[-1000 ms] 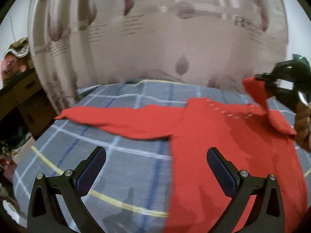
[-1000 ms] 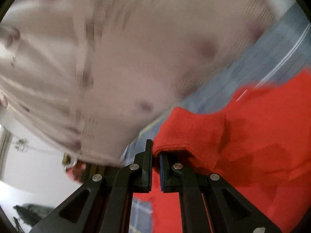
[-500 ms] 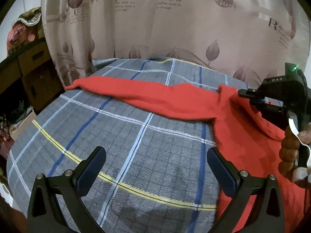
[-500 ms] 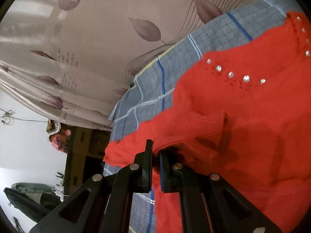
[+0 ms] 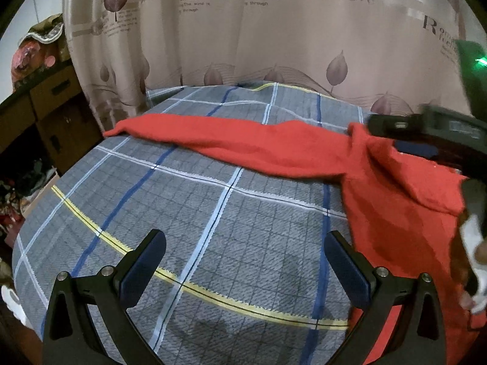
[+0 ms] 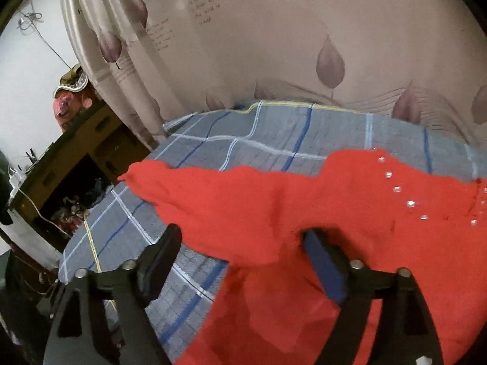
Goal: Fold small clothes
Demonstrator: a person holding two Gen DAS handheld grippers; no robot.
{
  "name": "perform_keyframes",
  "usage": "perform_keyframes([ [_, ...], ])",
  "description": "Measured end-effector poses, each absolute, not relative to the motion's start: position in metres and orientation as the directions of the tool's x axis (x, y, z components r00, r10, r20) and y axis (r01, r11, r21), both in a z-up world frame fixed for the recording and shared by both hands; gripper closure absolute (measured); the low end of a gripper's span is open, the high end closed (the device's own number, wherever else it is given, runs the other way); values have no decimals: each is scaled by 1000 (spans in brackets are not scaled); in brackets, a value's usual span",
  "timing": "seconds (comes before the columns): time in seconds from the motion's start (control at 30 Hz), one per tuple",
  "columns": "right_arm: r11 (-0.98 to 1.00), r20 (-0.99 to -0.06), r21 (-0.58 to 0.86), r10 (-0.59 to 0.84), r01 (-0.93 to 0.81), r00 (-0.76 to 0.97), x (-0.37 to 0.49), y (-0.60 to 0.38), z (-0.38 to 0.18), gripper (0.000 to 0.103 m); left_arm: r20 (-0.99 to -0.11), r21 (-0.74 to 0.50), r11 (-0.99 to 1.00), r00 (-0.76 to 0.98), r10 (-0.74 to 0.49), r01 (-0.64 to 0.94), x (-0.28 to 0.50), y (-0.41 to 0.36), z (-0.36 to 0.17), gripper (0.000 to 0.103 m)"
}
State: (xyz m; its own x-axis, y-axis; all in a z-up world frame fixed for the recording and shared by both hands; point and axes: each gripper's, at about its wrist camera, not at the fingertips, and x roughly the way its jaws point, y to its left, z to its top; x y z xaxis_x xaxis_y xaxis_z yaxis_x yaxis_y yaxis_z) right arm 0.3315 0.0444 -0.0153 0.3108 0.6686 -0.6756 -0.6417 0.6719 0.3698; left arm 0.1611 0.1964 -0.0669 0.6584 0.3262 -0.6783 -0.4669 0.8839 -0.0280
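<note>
The right gripper [image 6: 240, 258] is hanging released over the red sweater [image 6: 350, 213]; the left gripper [image 5: 243, 261] is waiting open above the bedspread [image 5: 182, 213]. The sleeve [image 5: 228, 140] probably needs pinching near its cuff and folding flat across.

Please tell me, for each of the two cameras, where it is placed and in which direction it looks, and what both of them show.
Left wrist: sits on the left gripper, looks across the plaid bedsheet toward the leaf-print curtain; its own open fingers show, and the right gripper at the right edge.
Right wrist: sits on the right gripper, looks low over the red sweater toward the curtain; its own open fingers show, cloth between them.
Shared: sweater, outstretched sleeve, bedsheet, curtain, brown cabinet.
</note>
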Motion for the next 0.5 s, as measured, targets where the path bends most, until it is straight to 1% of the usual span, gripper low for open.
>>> perform_keyframes([
  [0.07,693,-657,415,676,-589,334,328,5,-12,22,-665,-27,885,669,331,-465,159,194,-64,0],
  [0.13,739,-668,393,639,-547,382,322,-28,-9,22,-657,-34,892,683,320,-451,159,190,-60,0],
  [0.17,790,-695,331,574,-516,433,317,-56,-7,23,-651,-37,898,692,311,-439,160,187,-56,0],
  [0.2,851,-724,224,471,-474,503,311,-86,-5,23,-643,-38,904,703,304,-426,162,183,-52,0],
  [0.27,916,-743,60,307,-398,595,306,-130,-5,23,-624,-37,918,727,287,-394,170,171,-44,0],
  [0.33,947,-757,-68,157,-315,635,308,-176,-11,25,-621,-40,931,739,261,-363,180,161,-39,0],
  [0.37,955,-772,-113,91,-275,630,313,-200,-19,31,-631,-54,939,741,232,-341,191,155,-38,0],
  [0.4,961,-788,-127,54,-247,613,318,-219,-25,42,-644,-72,942,736,207,-328,199,151,-39,0],
  [0.47,974,-817,-96,40,-204,575,326,-252,-39,50,-673,-121,945,725,146,-303,217,143,-45,0],
  [0.5,977,-824,-78,49,-199,565,329,-258,-44,50,-679,-127,946,721,136,-299,223,139,-49,0],
])
